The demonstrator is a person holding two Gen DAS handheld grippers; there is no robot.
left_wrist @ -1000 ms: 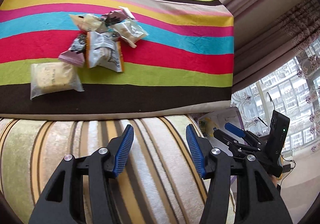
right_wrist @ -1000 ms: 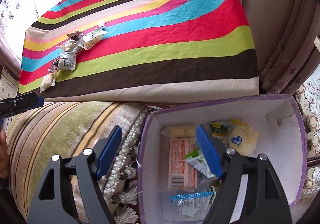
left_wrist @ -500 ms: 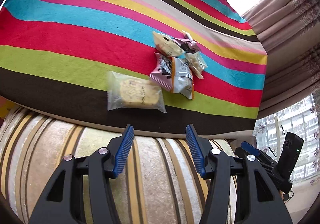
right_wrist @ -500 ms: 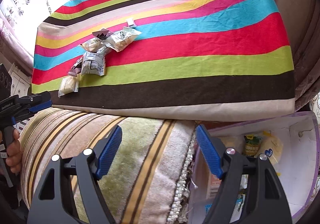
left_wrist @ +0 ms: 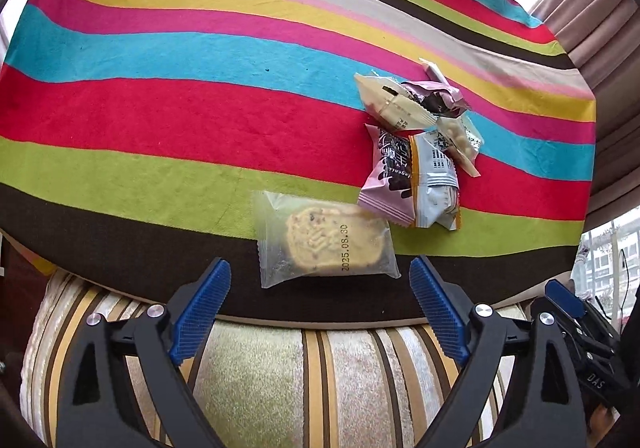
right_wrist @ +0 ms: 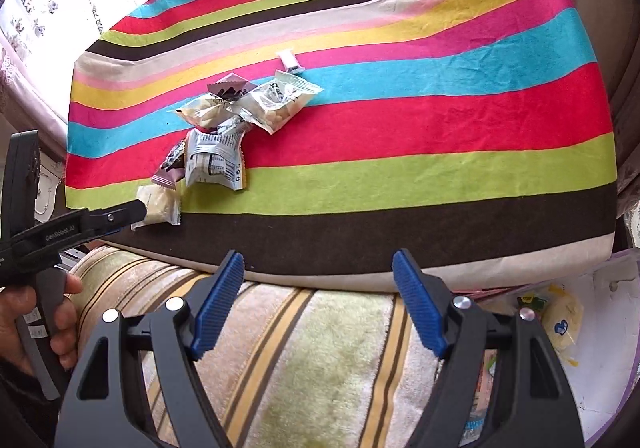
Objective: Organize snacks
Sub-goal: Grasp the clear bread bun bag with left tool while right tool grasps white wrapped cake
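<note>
The clear cookie pack [left_wrist: 325,244] is lying flat at the near edge of the striped cloth [left_wrist: 200,119], on its brown band, with its long axis running left to right across the left wrist view. It is sitting just beyond the left gripper [left_wrist: 320,306], almost centred on the gap, a touch toward the right finger. Those fingers are standing wide apart, wider than the pack is long as it appears, and holding nothing. Just past the pack's far right corner the pile [left_wrist: 416,151] of other snacks is resting, its pink wrapper touching or overlapping the pack.

The right gripper [right_wrist: 319,302] is hanging well to the right of the pack [right_wrist: 158,207], fingers also spread and empty, over the striped cushion [right_wrist: 320,360]. The left is clearly nearer, so a straight forward reach is likely all that is needed. The box [right_wrist: 600,328] is lying farther right still.
</note>
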